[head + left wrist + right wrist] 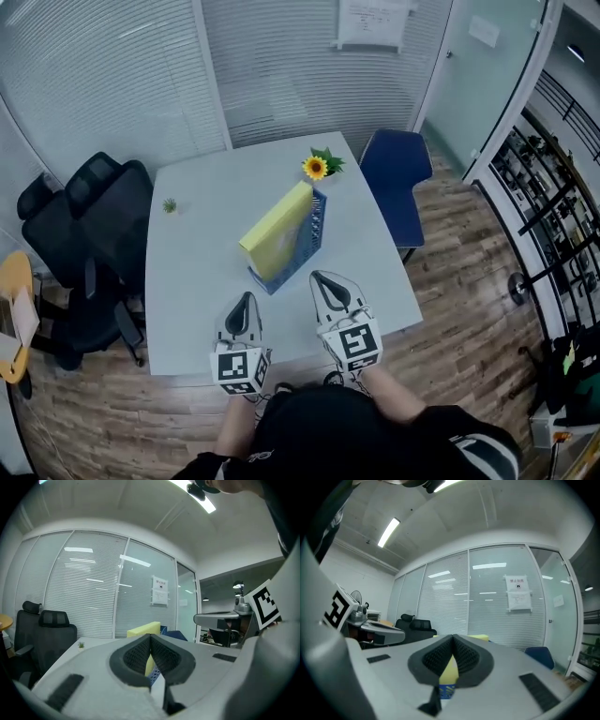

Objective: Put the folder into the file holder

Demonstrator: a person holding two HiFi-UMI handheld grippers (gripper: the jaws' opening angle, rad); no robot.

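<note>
A yellow folder (pixel 277 228) stands tilted inside the blue mesh file holder (pixel 316 225) in the middle of the white table (pixel 197 272). My left gripper (pixel 246 298) and right gripper (pixel 323 278) hang side by side over the table's near edge, short of the holder. Both are shut with nothing between the jaws. In the left gripper view the folder (pixel 144 630) and the holder (pixel 156 677) show past the closed left gripper (pixel 150 637). In the right gripper view the folder (pixel 449 671) and a bit of the holder (pixel 446 691) peek under the closed right gripper (pixel 453 638).
A potted sunflower (pixel 317 166) stands just behind the holder, and a tiny green plant (pixel 170 205) sits at the table's left. Black office chairs (pixel 89 244) stand left of the table, a blue chair (pixel 394 178) at its far right. Glass walls with blinds lie beyond.
</note>
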